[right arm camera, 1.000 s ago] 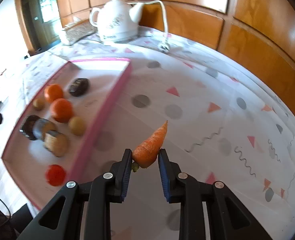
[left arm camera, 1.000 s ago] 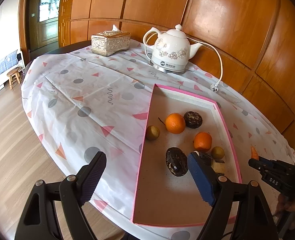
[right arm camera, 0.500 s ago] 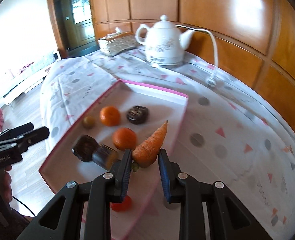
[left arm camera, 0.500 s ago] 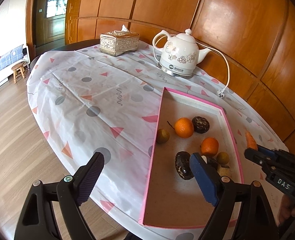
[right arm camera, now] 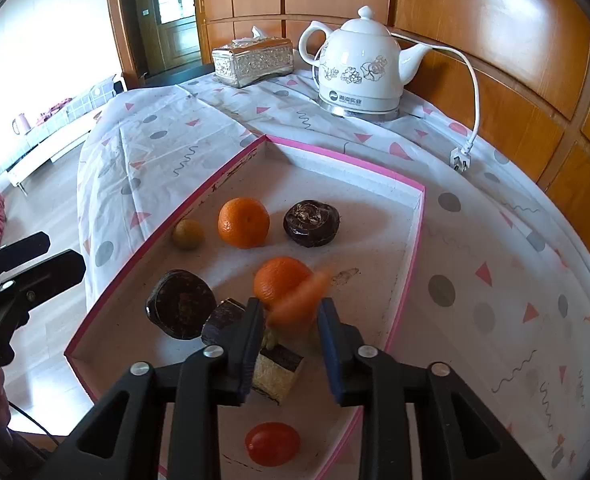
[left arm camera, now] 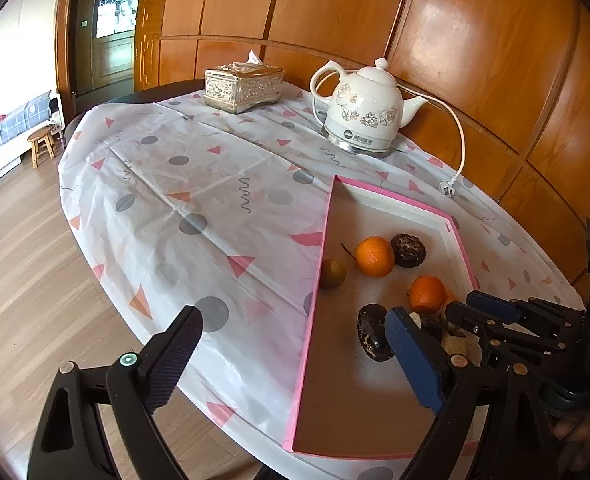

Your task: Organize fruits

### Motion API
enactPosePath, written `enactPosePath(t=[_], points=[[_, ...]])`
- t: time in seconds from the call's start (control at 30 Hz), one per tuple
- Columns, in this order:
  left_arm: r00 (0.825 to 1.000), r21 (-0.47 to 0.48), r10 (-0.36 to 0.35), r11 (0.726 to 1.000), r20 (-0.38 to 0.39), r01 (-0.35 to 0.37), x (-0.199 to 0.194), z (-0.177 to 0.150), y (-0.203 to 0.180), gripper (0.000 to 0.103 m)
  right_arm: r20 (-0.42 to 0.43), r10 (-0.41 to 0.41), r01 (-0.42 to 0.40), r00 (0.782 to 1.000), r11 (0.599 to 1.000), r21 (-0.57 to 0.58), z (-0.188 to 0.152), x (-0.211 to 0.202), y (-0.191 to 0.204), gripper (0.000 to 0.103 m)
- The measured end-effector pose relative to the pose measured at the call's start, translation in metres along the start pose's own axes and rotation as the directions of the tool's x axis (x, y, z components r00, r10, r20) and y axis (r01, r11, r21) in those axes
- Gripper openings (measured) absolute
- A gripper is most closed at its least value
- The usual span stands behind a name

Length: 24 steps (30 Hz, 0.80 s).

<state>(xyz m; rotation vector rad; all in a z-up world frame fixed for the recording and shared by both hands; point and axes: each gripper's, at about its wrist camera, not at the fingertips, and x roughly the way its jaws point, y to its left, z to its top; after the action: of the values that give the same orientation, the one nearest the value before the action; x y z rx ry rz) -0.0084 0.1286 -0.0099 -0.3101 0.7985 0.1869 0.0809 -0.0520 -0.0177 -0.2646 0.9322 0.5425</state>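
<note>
Wood-panelled walls curve behind a round table under a patterned cloth (left arm camera: 199, 200), with a white kettle (right arm camera: 359, 68) and a silver tissue box (right arm camera: 253, 60) at its far side. Nearer sits the pink-rimmed tray (right arm camera: 415, 240), holding two oranges, dark round fruits, a small yellow-green fruit and a red tomato (right arm camera: 272, 443). The right gripper (right arm camera: 291, 320) hangs over the tray's near right part, its jaws having just been opening; the carrot (right arm camera: 301, 296) shows as an orange blur between them, apparently no longer pressed by either pad and dropping free. Its long axis runs from the gap up and to the right, tip toward the nearer orange (right arm camera: 281, 282), so it looks set to land just beside that fruit, inside the tray. The left gripper (left arm camera: 295, 352), jaws spread wide and empty after opening further, waits at the tray's near left edge, well clear of the carrot; the right hand is the one that matters here.
</note>
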Motion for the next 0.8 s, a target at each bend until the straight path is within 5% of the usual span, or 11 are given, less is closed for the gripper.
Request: enactPosePath(t=[0.27,0.4,0.53,0.8], points=[[1.000,0.014,0.002,1.000,0.019,-0.002,-0.007,0.000,-0.006,0.097,0.022,-0.014,0.013,1.000,0.999,0.043,-0.007,-0.010,-0.002,0.034],[0.999,0.012,-0.001,1.000,0.037,0.001,-0.013,0.000,-0.009,0.102,0.061,-0.065,0.060,0.996,0.995,0.077,-0.011,-0.025,-0.002,0.042],[0.999,0.031,-0.001,1.000,0.051,-0.001,-0.020,-0.002,-0.017,0.103,0.109,-0.149,0.137,0.983,0.984,0.113,-0.019,-0.044,0.003,0.060],[0.990,0.097,0.078,0.991,0.114,-0.089,-0.037,-0.004,-0.035,0.103,0.145,-0.264,0.231,0.954,0.950,0.211,-0.042,-0.064,0.009,0.070]])
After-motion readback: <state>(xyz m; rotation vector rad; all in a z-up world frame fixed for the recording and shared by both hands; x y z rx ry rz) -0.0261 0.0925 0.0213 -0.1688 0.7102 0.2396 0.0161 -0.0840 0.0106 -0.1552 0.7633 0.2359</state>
